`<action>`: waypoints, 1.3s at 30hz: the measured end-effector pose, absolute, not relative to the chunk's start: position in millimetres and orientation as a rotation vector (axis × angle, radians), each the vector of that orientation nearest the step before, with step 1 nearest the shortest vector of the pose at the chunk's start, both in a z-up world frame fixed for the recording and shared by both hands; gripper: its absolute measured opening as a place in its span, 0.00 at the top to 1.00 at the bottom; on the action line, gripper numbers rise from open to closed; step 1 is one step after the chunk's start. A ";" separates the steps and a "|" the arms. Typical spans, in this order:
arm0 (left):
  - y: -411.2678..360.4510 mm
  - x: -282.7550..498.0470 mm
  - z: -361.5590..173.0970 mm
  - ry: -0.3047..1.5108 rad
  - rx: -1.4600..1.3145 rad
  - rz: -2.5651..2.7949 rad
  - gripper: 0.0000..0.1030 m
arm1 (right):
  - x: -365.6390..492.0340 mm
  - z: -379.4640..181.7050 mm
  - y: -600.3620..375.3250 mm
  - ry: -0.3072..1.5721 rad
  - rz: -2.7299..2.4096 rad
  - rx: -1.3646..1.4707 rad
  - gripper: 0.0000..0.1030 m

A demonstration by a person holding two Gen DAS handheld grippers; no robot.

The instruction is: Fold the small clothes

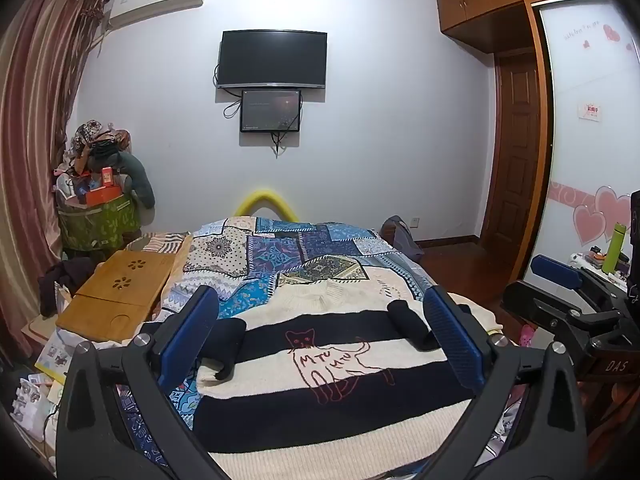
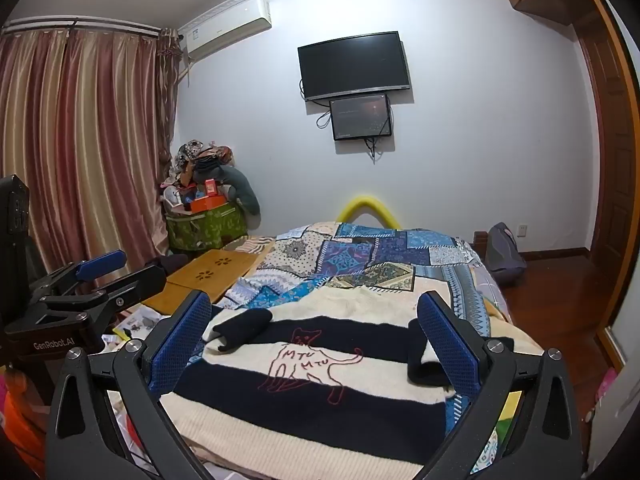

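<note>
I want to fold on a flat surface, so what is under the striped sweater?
The sweater lies spread on a patchwork quilt on the bed; the quilt shows beyond its collar and along its sides. Whatever lies directly beneath the sweater's middle is covered and cannot be seen.

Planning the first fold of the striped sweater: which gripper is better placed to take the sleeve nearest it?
Roughly even. The left gripper faces the left sleeve, the right gripper the right sleeve; both jaws open above the sweater.
</note>
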State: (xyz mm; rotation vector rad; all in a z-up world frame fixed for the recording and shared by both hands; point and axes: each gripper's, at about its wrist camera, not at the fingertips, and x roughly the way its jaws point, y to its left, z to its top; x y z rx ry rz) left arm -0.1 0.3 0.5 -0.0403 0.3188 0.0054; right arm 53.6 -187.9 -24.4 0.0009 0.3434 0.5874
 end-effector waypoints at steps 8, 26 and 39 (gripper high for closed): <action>0.3 0.4 0.3 0.318 -0.040 0.007 0.00 | 53.2 -24.2 -187.8 0.343 0.587 0.002 0.01; -1.8 0.4 1.3 0.315 -0.033 0.009 0.00 | 53.8 -24.4 -187.6 0.348 0.584 0.002 0.01; -2.8 0.8 -0.3 0.319 -0.034 0.008 0.00 | 57.6 -32.0 -189.7 0.360 0.583 0.005 0.01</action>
